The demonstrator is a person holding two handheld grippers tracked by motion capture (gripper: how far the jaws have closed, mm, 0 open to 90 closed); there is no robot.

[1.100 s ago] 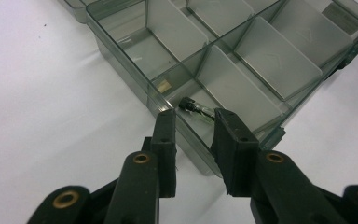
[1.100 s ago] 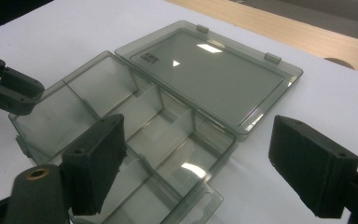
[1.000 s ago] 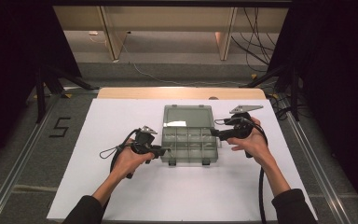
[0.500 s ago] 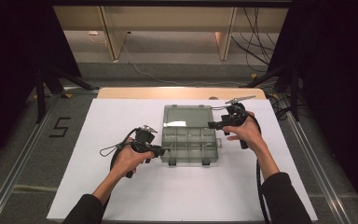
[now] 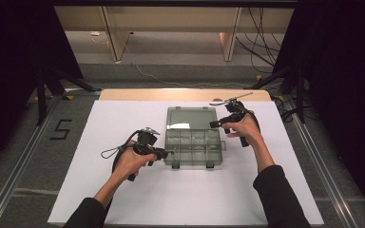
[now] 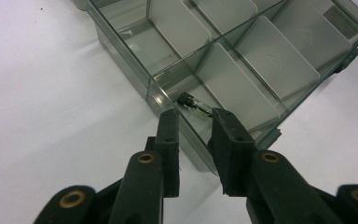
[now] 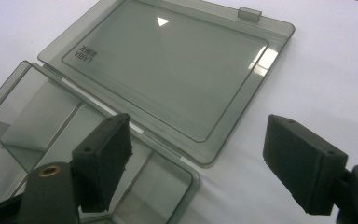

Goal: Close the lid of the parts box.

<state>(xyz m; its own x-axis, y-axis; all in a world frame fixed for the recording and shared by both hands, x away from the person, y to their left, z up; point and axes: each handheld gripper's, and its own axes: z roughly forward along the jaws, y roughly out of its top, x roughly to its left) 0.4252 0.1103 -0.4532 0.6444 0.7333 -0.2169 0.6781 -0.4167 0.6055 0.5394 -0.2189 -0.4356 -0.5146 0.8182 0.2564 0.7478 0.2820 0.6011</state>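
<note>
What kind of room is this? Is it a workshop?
Probably a lab set up for recording, not a home. A white board on a table sits between black curtains, loose cables run over the floor, and a taped number five marks the spot. A clear compartment box lies open.

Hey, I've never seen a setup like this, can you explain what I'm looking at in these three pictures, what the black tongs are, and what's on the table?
A person sits at a white table and holds a hand-worked tool with two black jaws in each hand. One picture comes from a camera above the table; the other two come from small cameras riding on each tool, looking along its jaws.

On the table lies a clear grey compartment box, its lid folded open and flat.

The left gripper straddles the box's side wall at a corner compartment, where a small glass-like part lies; whether the jaws press the wall is unclear. The right gripper hangs over the hinge side of the lid, jaws wide apart with nothing between them, having just closed a little.
</note>
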